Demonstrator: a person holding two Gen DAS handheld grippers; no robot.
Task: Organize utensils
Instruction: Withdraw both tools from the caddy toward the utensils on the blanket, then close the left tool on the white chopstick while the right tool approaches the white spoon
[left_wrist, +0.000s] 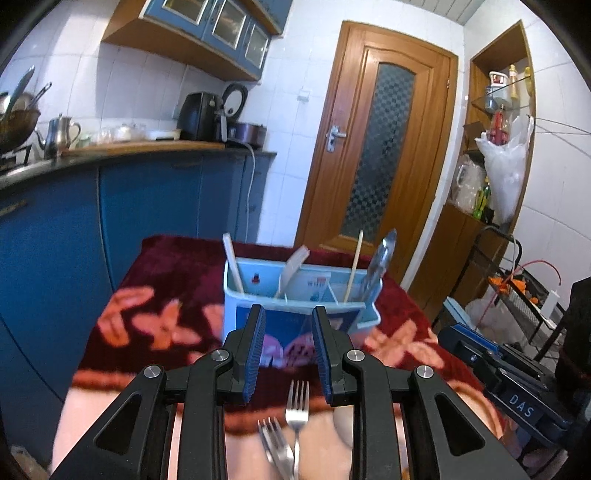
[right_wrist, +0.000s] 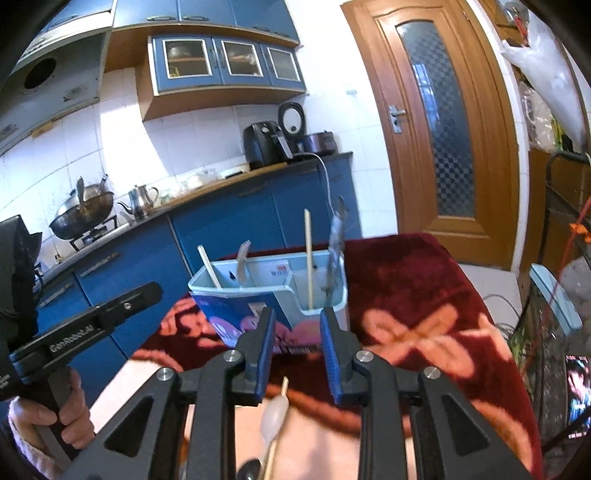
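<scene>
A light blue utensil caddy (left_wrist: 295, 295) stands on a dark red flowered cloth (left_wrist: 166, 280). In it lean a white spoon handle (left_wrist: 232, 258), a white plastic fork (left_wrist: 293, 264), a chopstick (left_wrist: 354, 264) and metal utensils (left_wrist: 380, 262). My left gripper (left_wrist: 289, 314) is open just short of the caddy, nothing between its pads. Two metal forks (left_wrist: 297, 410) lie on the table under it. My right gripper (right_wrist: 297, 314) is open and empty before the caddy (right_wrist: 266, 280). A white spoon (right_wrist: 273, 415) and a chopstick (right_wrist: 277, 428) lie beneath it.
Blue cabinets (left_wrist: 147, 206) and a counter with a wok (right_wrist: 81, 214), a kettle (right_wrist: 142, 199) and an air fryer (right_wrist: 264, 144) run along the left. A wooden door (left_wrist: 384, 147) is behind the table, a cluttered shelf (left_wrist: 495, 147) to the right. A hand (right_wrist: 70, 406) holds the left gripper.
</scene>
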